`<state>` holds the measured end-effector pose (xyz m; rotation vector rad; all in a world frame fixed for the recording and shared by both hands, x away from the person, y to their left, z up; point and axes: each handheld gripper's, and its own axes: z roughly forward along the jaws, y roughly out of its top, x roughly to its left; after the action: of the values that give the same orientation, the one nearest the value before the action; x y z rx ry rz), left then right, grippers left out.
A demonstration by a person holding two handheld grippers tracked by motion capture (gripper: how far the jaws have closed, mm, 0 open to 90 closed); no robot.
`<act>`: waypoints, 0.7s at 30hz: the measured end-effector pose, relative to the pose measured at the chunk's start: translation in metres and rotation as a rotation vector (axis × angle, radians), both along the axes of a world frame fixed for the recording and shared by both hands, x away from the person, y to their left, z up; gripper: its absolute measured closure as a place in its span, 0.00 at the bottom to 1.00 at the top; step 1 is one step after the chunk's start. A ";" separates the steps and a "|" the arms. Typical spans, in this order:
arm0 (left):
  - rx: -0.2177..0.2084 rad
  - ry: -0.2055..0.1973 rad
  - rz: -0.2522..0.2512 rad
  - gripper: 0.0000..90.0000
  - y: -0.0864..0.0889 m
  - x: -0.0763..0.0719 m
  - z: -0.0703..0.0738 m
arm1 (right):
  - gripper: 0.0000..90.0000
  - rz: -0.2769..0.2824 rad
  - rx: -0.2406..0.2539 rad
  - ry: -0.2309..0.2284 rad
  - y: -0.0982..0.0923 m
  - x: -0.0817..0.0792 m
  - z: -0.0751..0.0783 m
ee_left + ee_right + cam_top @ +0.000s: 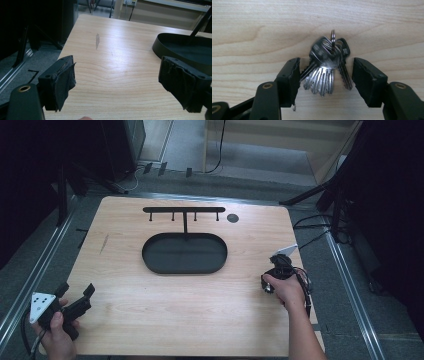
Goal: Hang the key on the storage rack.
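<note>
Grasping step: the right gripper (325, 72) straddles a bunch of keys (325, 67), jaws apart, not yet clamped (left gripper (117, 82) idle, gaping); next, squeeze.

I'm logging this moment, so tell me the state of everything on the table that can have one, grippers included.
Bunch of keys: lying fanned out on the table, between the right gripper's jaws; left pad at its edge, right pad apart from it.
Right gripper: open, jaws either side of the keys.
Left gripper: open wide, nothing between its jaws.
Black oval tray: empty.
Hook rack: upright behind the tray, nothing hanging on its hooks.
</note>
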<state>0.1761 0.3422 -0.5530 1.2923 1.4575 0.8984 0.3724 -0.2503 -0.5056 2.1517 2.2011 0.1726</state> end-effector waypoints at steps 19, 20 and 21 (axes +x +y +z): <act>0.000 0.001 0.000 0.16 0.000 0.000 0.000 | 0.99 0.131 0.131 -0.012 -0.017 -0.009 0.022; -0.002 0.000 0.001 0.16 0.000 0.000 0.000 | 0.99 0.140 0.134 -0.012 -0.017 -0.008 0.024; -0.002 0.000 0.001 0.16 0.000 0.000 0.000 | 0.99 0.154 0.130 -0.015 -0.017 -0.008 0.027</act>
<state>0.1763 0.3422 -0.5530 1.2906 1.4587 0.8976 0.3647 -0.2674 -0.4787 2.0327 2.4102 0.3467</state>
